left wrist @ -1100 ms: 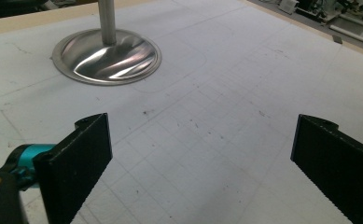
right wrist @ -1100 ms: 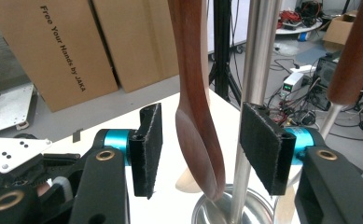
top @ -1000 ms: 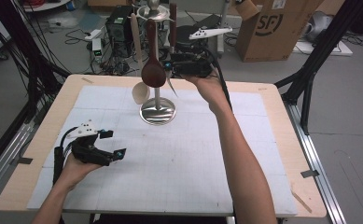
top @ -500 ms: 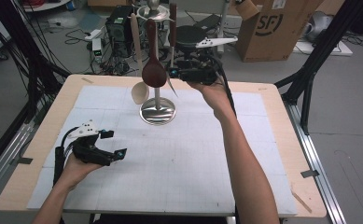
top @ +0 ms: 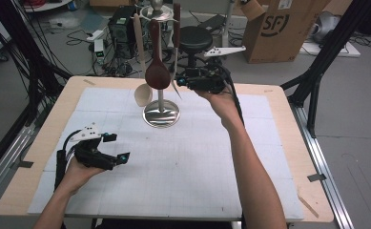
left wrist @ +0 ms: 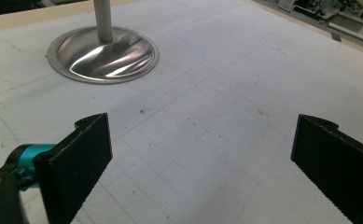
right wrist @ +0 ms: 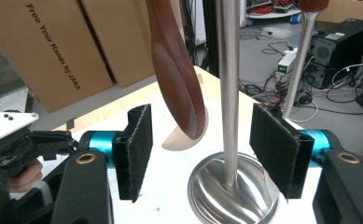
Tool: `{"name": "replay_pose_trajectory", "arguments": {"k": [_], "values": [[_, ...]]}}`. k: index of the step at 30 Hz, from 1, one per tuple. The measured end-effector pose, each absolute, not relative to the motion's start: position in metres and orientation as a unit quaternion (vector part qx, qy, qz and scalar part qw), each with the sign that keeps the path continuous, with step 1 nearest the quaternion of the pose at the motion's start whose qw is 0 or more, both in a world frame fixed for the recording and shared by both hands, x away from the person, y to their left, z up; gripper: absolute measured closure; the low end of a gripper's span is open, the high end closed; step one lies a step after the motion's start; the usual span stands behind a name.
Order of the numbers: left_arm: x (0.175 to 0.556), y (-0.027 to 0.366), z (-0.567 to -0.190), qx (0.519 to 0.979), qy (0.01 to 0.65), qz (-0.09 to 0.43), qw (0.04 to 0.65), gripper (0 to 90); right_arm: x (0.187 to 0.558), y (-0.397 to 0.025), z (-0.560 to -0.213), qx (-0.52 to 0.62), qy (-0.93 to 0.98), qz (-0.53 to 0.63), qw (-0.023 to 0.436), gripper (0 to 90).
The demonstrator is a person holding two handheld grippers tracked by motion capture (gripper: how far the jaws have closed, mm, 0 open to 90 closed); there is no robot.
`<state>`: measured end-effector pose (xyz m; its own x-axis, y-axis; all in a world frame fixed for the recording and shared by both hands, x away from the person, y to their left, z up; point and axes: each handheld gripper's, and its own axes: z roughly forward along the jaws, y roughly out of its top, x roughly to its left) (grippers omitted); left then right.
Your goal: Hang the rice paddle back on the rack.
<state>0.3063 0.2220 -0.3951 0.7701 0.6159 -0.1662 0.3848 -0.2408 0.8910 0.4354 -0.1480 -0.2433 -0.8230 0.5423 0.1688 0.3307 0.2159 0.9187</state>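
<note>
A steel utensil stand (top: 160, 116) rises at the back middle of the white mat. A dark wooden spoon (top: 157, 72), a pale wooden spoon (top: 142, 94) and a metal-shafted utensil (top: 175, 71) hang from it. My right gripper (top: 182, 82) is held up just right of the stand, open. Seen from the right gripper view, the dark spoon (right wrist: 181, 88) and the pole (right wrist: 229, 93) lie between the right gripper's (right wrist: 207, 149) spread pads, untouched. My left gripper (top: 115, 149) rests on the mat at the front left, open on nothing; its view (left wrist: 202, 163) faces the stand's base (left wrist: 102, 53).
The white gridded mat (top: 197, 162) covers a wooden table (top: 278, 95). Cardboard boxes (top: 281, 28), a black stool (top: 196, 36), cables and electronics sit on the floor behind. Black frame legs (top: 316, 71) stand at the right.
My right gripper has shifted slightly lower and nearer beside the stand, still open. The left gripper has stayed put.
</note>
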Motion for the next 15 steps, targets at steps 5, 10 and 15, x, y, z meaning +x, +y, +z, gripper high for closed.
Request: {"name": "replay_pose_trajectory", "arguments": {"k": [5, 10, 15], "values": [[0.306, 0.221, -0.395, 0.780, 0.321, 0.109, 0.525, 5.8, 0.432, -0.151, -0.249, 0.281, 0.773, 0.560, 0.097, 38.1], [0.306, 0.221, -0.396, 0.782, 0.321, 0.109, 0.523, 5.7, 0.429, -0.156, -0.258, 0.289, 0.774, 0.556, 0.095, 35.5], [0.306, 0.221, -0.396, 0.782, 0.322, 0.108, 0.522, 5.8, 0.425, -0.160, -0.267, 0.290, 0.773, 0.556, 0.095, 33.6]]}}
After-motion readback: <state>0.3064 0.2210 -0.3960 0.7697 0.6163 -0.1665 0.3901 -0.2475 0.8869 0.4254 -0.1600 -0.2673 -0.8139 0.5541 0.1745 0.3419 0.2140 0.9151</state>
